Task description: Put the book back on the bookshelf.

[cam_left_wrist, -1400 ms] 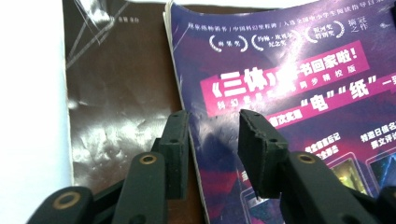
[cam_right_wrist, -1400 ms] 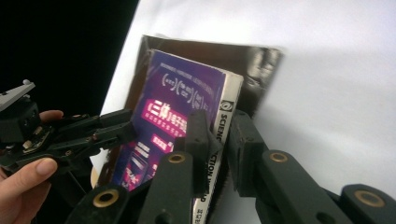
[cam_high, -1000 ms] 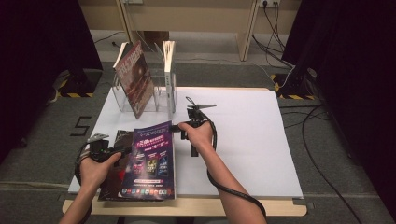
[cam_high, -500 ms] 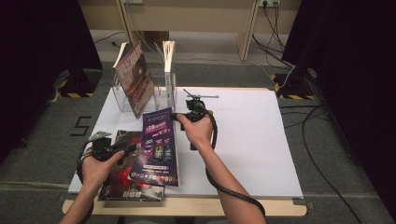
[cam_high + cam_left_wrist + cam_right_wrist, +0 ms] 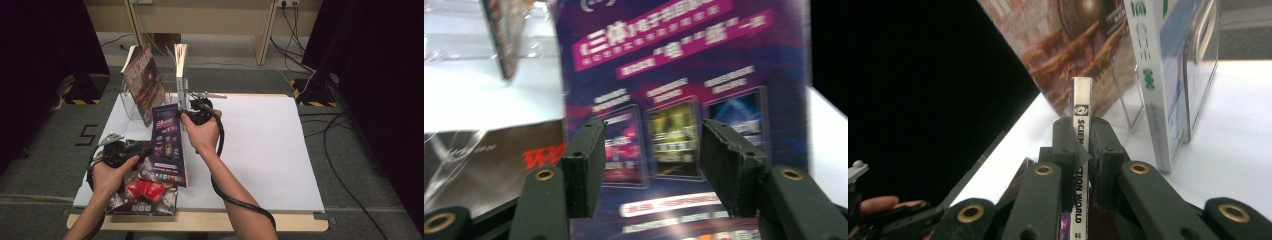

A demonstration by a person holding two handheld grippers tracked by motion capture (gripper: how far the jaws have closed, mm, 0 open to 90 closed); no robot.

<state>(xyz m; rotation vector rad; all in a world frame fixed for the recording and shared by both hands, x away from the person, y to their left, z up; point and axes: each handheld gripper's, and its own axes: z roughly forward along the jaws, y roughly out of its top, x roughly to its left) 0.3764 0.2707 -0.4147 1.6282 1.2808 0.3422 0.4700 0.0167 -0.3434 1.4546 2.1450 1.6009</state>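
The left gripper (image 5: pixel 142 150) sits low at the near left of the table in the person's left hand (image 5: pixel 111 172), forearm entering from the bottom edge; its jaws have just been opening and now stand well apart with nothing pressed between the pads (image 5: pixel 586 167). The right gripper (image 5: pixel 186 111) is held higher and farther out by the right hand (image 5: pixel 202 134), the forearm running diagonally up from the bottom edge with the cable looped round the wrist. Its jaws are clamped tight on the spine of a magazine (image 5: pixel 1081 150), holding it upright.
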